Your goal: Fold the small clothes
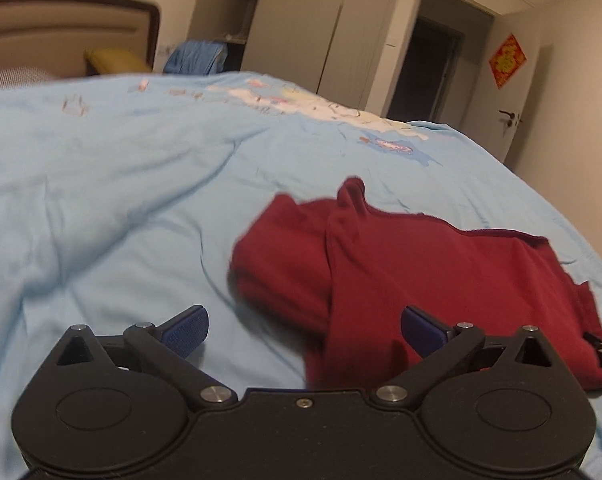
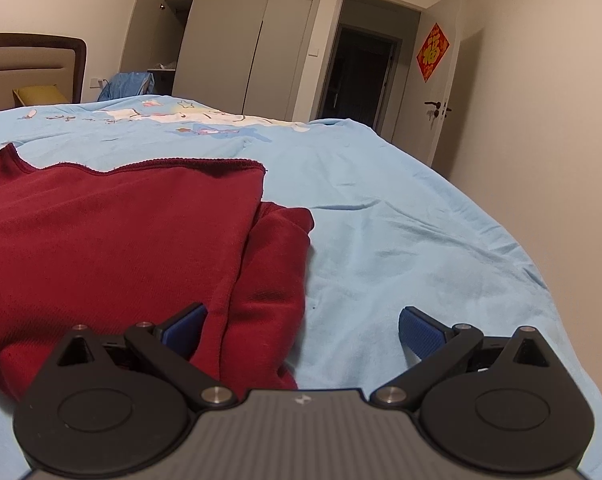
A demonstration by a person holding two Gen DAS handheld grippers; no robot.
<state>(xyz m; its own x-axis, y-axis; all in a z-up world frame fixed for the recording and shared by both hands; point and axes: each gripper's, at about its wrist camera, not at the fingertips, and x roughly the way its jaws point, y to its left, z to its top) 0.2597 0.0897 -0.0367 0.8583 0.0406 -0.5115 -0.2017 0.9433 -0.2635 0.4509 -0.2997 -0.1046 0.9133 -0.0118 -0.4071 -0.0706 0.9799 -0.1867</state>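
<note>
— Left wrist view: what is seen?
— A red garment (image 1: 413,280) is spread on the bed (image 1: 101,200); the left tongs (image 1: 304,330) are held wide open, empty.
— And the right tongs (image 2: 301,332)?
— Spread wide too, nothing gripped, over the garment's edge.

garment (image 2: 113,236) on bed cover (image 2: 381,240) | headboard (image 2: 29,64) behind, seemingly

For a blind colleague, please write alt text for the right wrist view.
The open right gripper hovers over the near right edge of a dark red garment, partly folded, on a light blue bedsheet. Behind are a headboard, grey wardrobes and an open door.
</note>
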